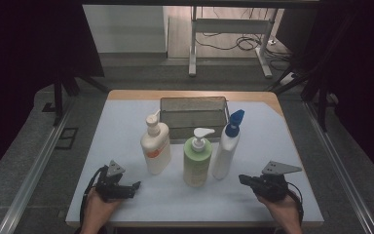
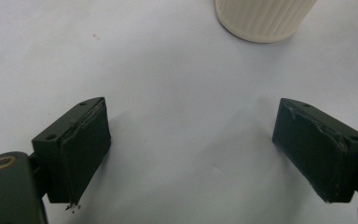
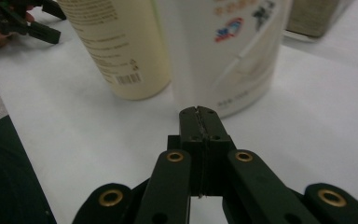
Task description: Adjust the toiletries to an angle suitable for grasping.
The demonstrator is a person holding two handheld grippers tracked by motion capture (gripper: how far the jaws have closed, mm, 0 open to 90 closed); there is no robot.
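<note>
Three bottles stand in a row mid-table: a cream pump bottle (image 1: 156,146) with an orange label, a green pump bottle (image 1: 197,158) and a white bottle with a blue cap (image 1: 226,146). My left gripper (image 1: 132,189) rests near the front left, its jaws pointing right. In its own view it (image 2: 191,121) is wide open over bare table, and the cream bottle's ribbed base (image 2: 263,18) stands ahead. My right gripper (image 1: 242,179) lies at the front right, pointing left. Its jaws (image 3: 199,113) are shut on nothing, just short of the white bottle (image 3: 228,51); the green bottle (image 3: 116,46) is beside it.
A grey mesh basket (image 1: 193,103) sits behind the bottles at the table's back, and its corner (image 3: 314,16) shows past the white bottle. The white tabletop (image 1: 272,141) has open surface on both sides. Dark curtains and metal rails flank the table.
</note>
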